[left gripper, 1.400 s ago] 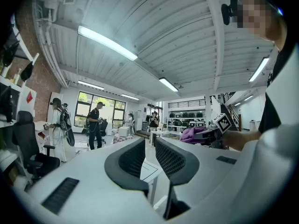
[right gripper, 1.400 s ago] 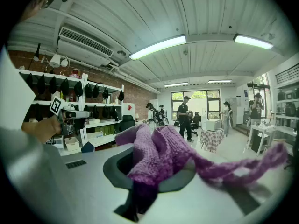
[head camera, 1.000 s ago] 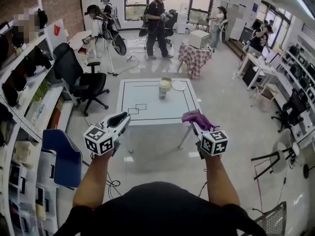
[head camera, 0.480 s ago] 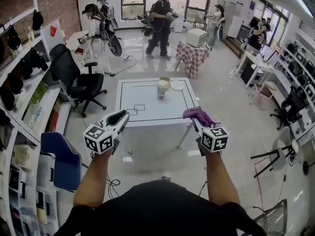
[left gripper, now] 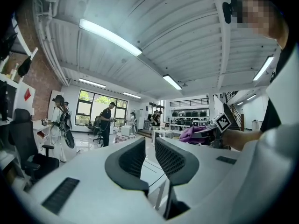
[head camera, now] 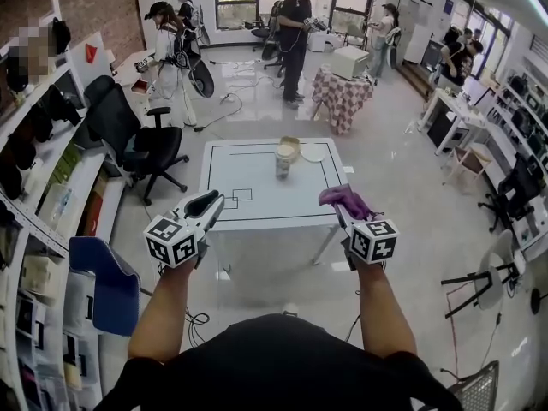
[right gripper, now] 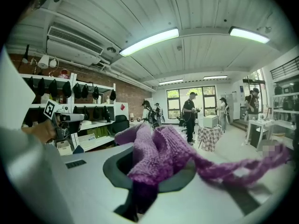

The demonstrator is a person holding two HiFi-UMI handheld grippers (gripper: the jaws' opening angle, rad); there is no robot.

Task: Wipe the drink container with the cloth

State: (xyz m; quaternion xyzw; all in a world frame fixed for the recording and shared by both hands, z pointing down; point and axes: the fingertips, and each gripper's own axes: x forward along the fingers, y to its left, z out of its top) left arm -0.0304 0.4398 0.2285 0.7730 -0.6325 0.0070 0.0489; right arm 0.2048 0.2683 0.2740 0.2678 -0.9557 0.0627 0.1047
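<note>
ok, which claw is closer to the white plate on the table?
Right. The right claw, holding the purple cloth, is just short of the table's near edge, below the plate. The left claw sits off the near-left corner, farther away.

Head view down, 2 others forward

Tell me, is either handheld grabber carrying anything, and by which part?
The right gripper has its jaws clamped on the purple cloth, at a bunched fold, one end trailing loose. The left gripper holds nothing; its jaws stand slightly apart.
</note>
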